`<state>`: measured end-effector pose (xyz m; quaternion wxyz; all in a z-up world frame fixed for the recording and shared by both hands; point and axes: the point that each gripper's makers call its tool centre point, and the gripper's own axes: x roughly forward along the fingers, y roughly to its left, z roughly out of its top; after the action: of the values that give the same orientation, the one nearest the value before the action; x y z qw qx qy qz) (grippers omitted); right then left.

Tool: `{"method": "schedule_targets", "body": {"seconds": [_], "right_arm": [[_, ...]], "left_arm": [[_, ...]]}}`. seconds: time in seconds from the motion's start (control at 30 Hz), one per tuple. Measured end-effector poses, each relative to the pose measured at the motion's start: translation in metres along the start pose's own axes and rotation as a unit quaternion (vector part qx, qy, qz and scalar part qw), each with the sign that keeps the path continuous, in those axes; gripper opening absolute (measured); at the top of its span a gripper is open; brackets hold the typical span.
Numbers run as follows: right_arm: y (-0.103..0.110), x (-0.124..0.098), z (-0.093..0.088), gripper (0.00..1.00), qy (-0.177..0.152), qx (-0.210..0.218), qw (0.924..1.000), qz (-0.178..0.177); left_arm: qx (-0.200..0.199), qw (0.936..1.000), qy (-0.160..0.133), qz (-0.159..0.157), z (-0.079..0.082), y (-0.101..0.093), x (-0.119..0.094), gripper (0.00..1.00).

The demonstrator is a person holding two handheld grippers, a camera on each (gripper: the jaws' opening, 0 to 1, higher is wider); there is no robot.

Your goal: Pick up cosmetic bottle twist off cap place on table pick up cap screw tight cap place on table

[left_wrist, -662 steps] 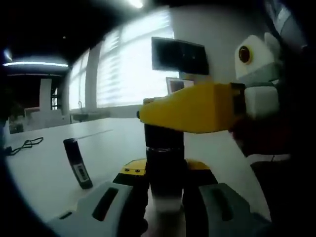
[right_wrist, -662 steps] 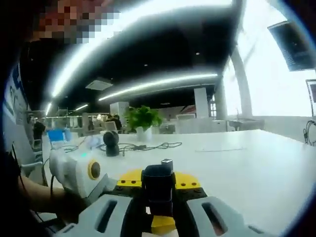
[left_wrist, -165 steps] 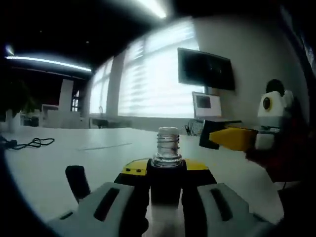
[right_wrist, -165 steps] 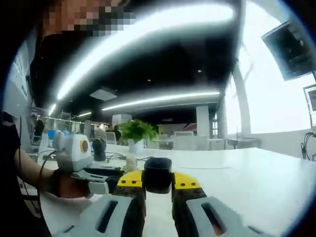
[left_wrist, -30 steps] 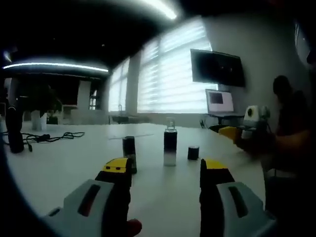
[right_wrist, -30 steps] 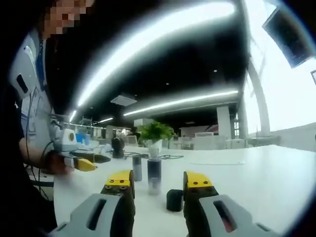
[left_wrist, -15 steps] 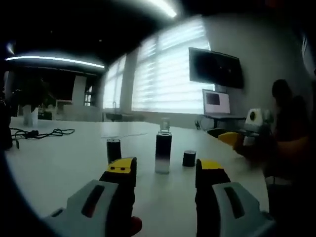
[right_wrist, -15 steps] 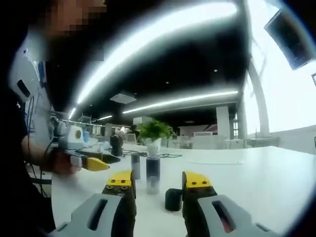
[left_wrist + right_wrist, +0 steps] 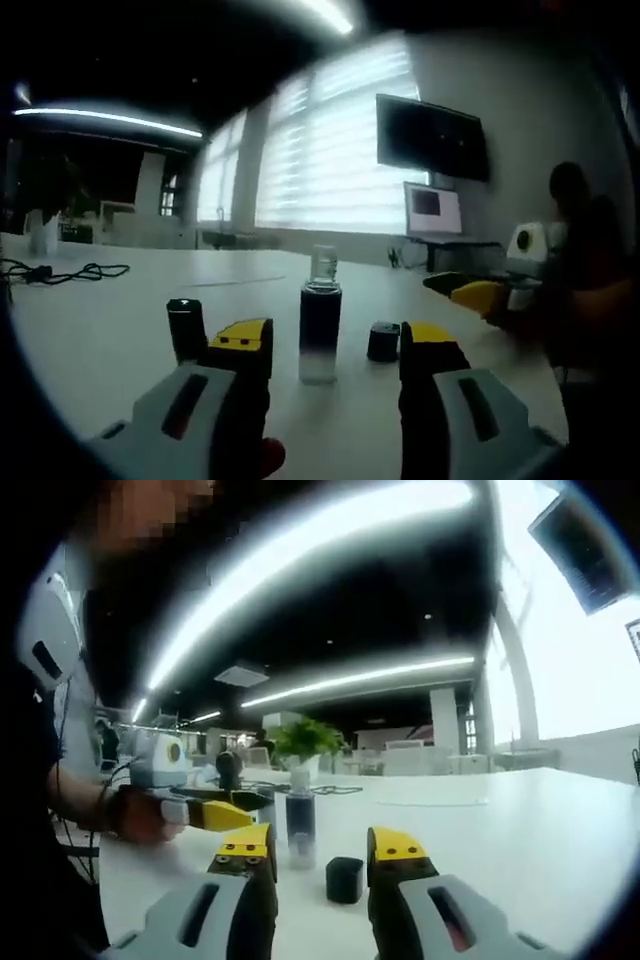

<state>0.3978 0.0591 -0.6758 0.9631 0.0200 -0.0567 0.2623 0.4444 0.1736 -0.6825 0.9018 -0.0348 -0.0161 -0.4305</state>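
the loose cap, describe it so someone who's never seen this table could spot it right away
On the white table, find the upright cosmetic bottle with its bare threaded neck. In the left gripper view the cap sits just right of it, apart from it. It is the short, squat black piece, much lower than the bottle or the slim dark tube to the bottle's left.

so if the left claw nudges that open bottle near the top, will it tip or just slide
The bottle is tall and narrow and stands upright on a small base, so a push near its bare threaded neck would probably tip it. Its body looks smooth on the smooth white table, so a low push might slide it. With the cap off, contents could spill.
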Motion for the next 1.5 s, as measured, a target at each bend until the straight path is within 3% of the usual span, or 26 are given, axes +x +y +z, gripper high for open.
{"method": "schedule_targets", "body": {"seconds": [0.23,0.77,1.1,1.5], "right_arm": [[-0.004,0.001,-0.004,0.29,0.006,0.004,1.0,-0.002],[-0.007,0.001,-0.009,0.28,0.013,0.0,0.9999,0.0],[-0.007,0.001,-0.008,0.27,0.012,-0.002,0.9999,-0.004],[-0.009,0.002,-0.008,0.27,0.011,-0.003,0.9999,-0.01]], "left_arm": [[-0.007,1.0,0.006,0.003,-0.004,0.006,0.009,0.4],[0.016,0.9998,0.012,-0.005,-0.01,0.004,0.039,0.39],[0.025,0.9993,0.025,0.008,-0.016,0.01,0.061,0.37],[0.007,0.9996,0.022,0.015,-0.018,0.018,0.064,0.17]]}}
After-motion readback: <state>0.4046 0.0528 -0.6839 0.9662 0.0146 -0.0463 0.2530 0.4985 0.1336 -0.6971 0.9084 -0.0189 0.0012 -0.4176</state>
